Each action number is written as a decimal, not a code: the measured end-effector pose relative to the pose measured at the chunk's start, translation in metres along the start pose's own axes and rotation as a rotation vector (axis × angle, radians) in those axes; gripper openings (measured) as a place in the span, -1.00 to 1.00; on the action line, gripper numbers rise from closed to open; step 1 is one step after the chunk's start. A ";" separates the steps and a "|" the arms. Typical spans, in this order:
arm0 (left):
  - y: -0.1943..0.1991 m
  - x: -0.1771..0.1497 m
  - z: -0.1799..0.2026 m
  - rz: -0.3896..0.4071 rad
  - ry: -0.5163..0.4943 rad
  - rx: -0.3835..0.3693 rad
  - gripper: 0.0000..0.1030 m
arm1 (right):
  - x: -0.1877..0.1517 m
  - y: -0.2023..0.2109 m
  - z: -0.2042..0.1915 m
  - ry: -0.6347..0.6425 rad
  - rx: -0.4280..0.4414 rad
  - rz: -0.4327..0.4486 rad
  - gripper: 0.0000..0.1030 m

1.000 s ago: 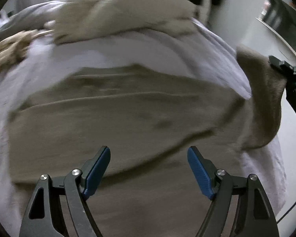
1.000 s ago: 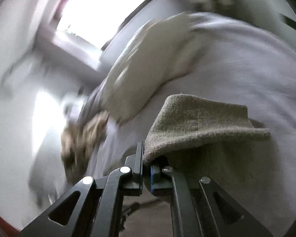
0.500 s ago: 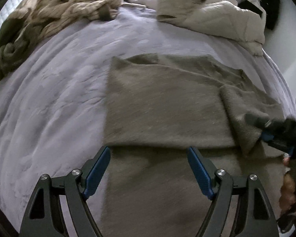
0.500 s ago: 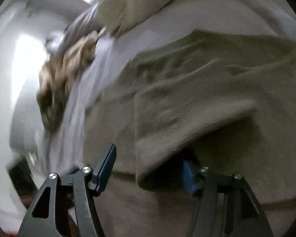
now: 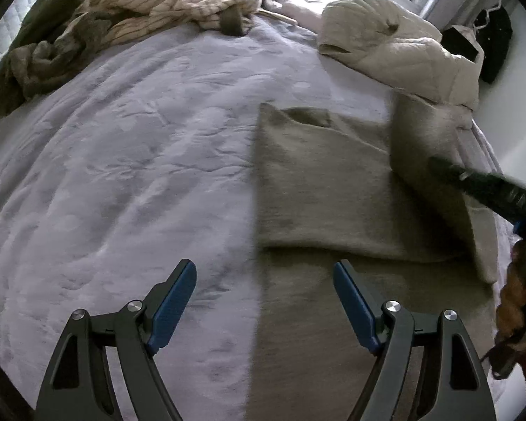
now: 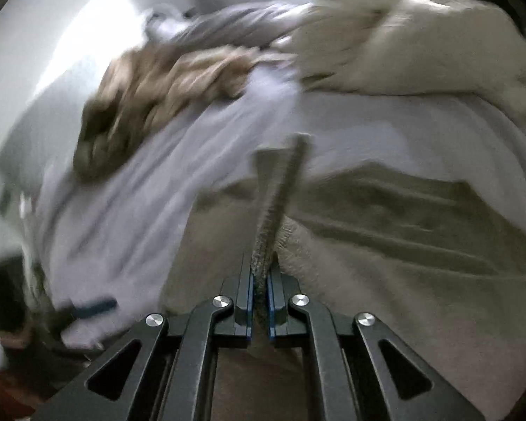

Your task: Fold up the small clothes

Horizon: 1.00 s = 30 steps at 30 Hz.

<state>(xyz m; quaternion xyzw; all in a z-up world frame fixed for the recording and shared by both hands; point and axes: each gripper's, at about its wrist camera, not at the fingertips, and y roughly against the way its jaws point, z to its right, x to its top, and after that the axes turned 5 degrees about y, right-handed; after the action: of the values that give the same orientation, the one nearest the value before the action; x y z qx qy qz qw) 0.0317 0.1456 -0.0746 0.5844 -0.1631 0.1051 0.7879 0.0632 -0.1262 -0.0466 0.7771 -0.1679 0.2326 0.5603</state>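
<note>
A taupe knit garment (image 5: 319, 182) lies partly folded on the lilac bedspread (image 5: 122, 161). My left gripper (image 5: 264, 301) hovers open over the garment's left edge, holding nothing. In the left wrist view the right gripper (image 5: 438, 170) comes in from the right and lifts a flap of the garment (image 5: 424, 140). In the right wrist view, blurred by motion, my right gripper (image 6: 261, 273) is shut on a thin upright edge of the taupe garment (image 6: 277, 189), with the rest of the cloth (image 6: 403, 231) spread below.
A heap of striped beige and olive clothes (image 5: 98, 24) lies at the bed's far left. A cream quilted pillow or duvet (image 5: 396, 42) sits at the far right. A dark item hangs on the wall (image 5: 498, 45). A person's hand (image 5: 519, 301) shows at the right edge.
The left gripper has shifted left, so the garment now sits right of centre. The right gripper, open half a second ago, has shut on the garment's edge and lifted a flap.
</note>
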 end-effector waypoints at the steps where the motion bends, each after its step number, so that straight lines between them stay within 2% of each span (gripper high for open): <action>1: 0.000 0.001 -0.003 -0.001 0.003 0.001 0.56 | -0.003 -0.015 -0.008 0.026 0.007 -0.034 -0.79; 2: 0.000 0.002 -0.007 -0.004 0.008 -0.004 0.56 | -0.006 -0.029 -0.011 0.041 0.007 -0.085 -0.72; 3: 0.000 0.002 -0.009 -0.008 0.011 -0.010 0.56 | -0.013 -0.039 -0.012 0.051 0.002 -0.142 -0.46; 4: -0.001 0.003 -0.010 -0.014 0.013 -0.019 0.56 | -0.019 -0.049 -0.016 0.060 0.001 -0.187 -0.36; 6: -0.002 0.006 -0.009 -0.029 0.016 -0.055 0.56 | -0.026 -0.042 -0.018 0.051 0.017 -0.166 -0.03; 7: -0.003 0.008 -0.007 -0.036 0.016 -0.075 0.56 | -0.029 -0.035 -0.016 0.023 0.033 -0.158 0.02; 11: -0.012 0.014 0.010 -0.103 0.040 -0.222 0.56 | -0.049 0.009 0.029 -0.213 0.069 -0.110 0.04; 15: -0.029 0.024 0.034 -0.153 0.092 -0.343 0.56 | -0.098 0.063 0.095 -0.498 0.025 -0.062 0.04; 18: -0.039 0.034 0.052 -0.149 0.102 -0.354 0.56 | -0.142 0.095 0.141 -0.703 -0.007 -0.016 0.04; 21: -0.048 0.044 0.062 -0.148 0.116 -0.341 0.56 | -0.173 0.113 0.176 -0.853 -0.017 0.033 0.04; 25: -0.065 0.053 0.064 -0.167 0.135 -0.226 0.56 | -0.198 0.119 0.210 -1.018 0.028 0.136 0.04; 27: -0.073 0.054 0.059 -0.171 0.154 -0.182 0.32 | -0.202 0.112 0.218 -1.084 0.064 0.179 0.01; 28: -0.073 0.055 0.058 -0.164 0.161 -0.169 0.24 | -0.203 0.109 0.220 -1.107 0.075 0.189 -0.10; 29: -0.074 0.055 0.058 -0.155 0.158 -0.156 -0.10 | -0.204 0.107 0.225 -1.121 0.069 0.189 -0.78; 30: -0.074 0.056 0.060 -0.150 0.138 -0.149 -0.75 | -0.201 0.105 0.227 -1.117 0.054 0.171 -0.88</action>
<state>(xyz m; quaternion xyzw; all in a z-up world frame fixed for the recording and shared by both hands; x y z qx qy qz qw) 0.1013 0.0649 -0.1032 0.5260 -0.0719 0.0734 0.8443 -0.1205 -0.3743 -0.1341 0.7798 -0.4953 -0.1649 0.3455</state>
